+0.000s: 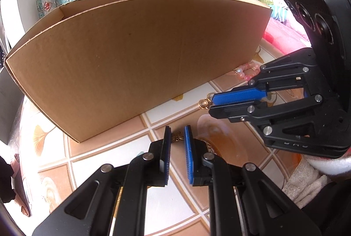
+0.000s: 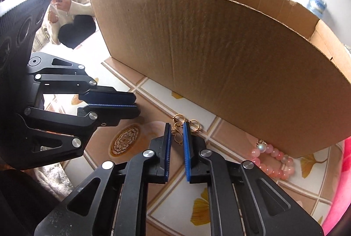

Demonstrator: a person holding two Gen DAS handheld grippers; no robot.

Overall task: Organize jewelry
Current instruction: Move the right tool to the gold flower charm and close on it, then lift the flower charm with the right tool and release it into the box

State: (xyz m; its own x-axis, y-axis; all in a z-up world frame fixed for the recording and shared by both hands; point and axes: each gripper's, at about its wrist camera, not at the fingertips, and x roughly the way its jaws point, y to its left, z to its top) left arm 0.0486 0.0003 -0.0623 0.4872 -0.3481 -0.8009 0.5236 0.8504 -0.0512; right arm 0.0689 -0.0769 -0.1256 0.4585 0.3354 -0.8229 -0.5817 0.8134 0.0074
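Observation:
A big open cardboard box (image 1: 140, 60) stands on the patterned tabletop, also in the right wrist view (image 2: 241, 73). A small bronze ornament (image 1: 177, 136) lies between the fingertips of my left gripper (image 1: 177, 134), whose jaws stand a narrow gap apart around it. My right gripper (image 2: 177, 134) has its jaws narrowly apart around a gold chain with rings (image 2: 178, 132); the rings also show at its tips in the left wrist view (image 1: 205, 102). A pink bead bracelet with a pearl (image 2: 274, 159) lies by the box's right corner, also in the left wrist view (image 1: 246, 71).
The tabletop (image 2: 158, 203) has tan and white tiles with yellow leaf prints. A person sits at the far left (image 2: 70, 12). A pink cloth (image 1: 283, 36) lies beyond the table on the right. A white towel (image 1: 305, 183) is at the lower right.

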